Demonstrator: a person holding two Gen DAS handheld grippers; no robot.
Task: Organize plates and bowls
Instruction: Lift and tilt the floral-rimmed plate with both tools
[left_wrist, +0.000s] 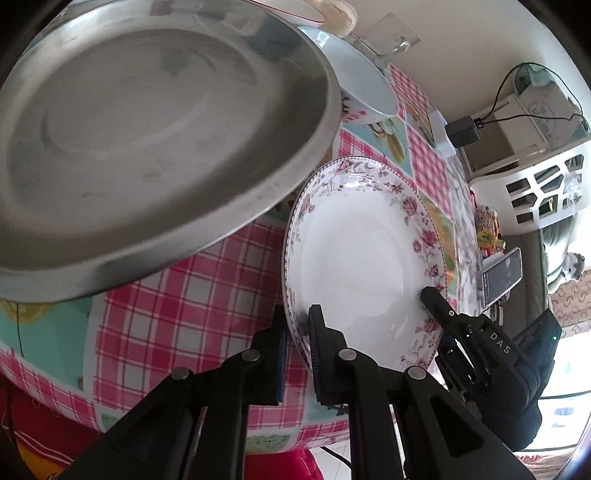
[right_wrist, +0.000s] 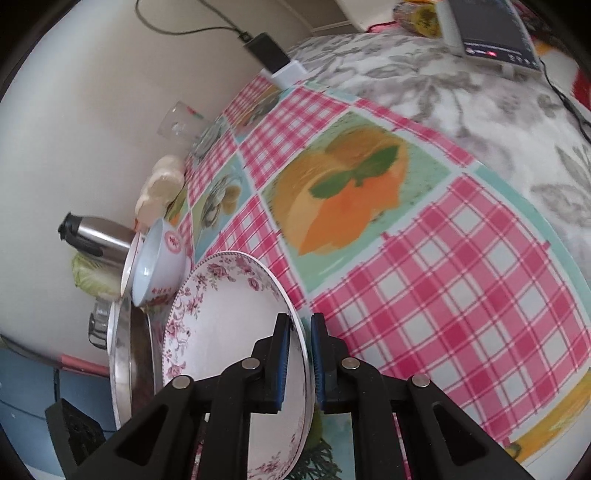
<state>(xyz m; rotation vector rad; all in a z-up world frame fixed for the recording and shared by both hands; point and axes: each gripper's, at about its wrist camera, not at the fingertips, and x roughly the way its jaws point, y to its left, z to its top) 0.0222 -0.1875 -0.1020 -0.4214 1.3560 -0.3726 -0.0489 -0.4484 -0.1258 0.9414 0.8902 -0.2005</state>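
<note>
Plate (left_wrist: 362, 254) with the pink flower rim is being held by both grippers at once, filling the lower right of the left wrist view and the lower left of the right wrist view. The left gripper (left_wrist: 297, 347) is clamping its near-left rim, one pad under and one pad on the white face. The right gripper (right_wrist: 300, 363) is pinching the opposite rim, with the edge running between its blue pads. Both claws are closed on the plate, not standing apart.

Being round, the plate has no long axis to speak of. Its white face is turning toward the left camera, and in the right wrist view it is showing almost edge-on. Whether it is lifted clear of the checked tablecloth (right_wrist: 461, 280) or touching it, I cannot tell.

As for progress, the sorting looks barely begun. A steel plate (left_wrist: 147, 147) is filling the upper left of the left wrist view, close to the camera, and what is holding it is not visible. A pale blue bowl (right_wrist: 159, 266) is sitting behind it, with another red-rimmed dish behind that in the right wrist view. No neat stack is showing yet, so the flowered plate probably needs placing, and the bowls need grouping.
</note>
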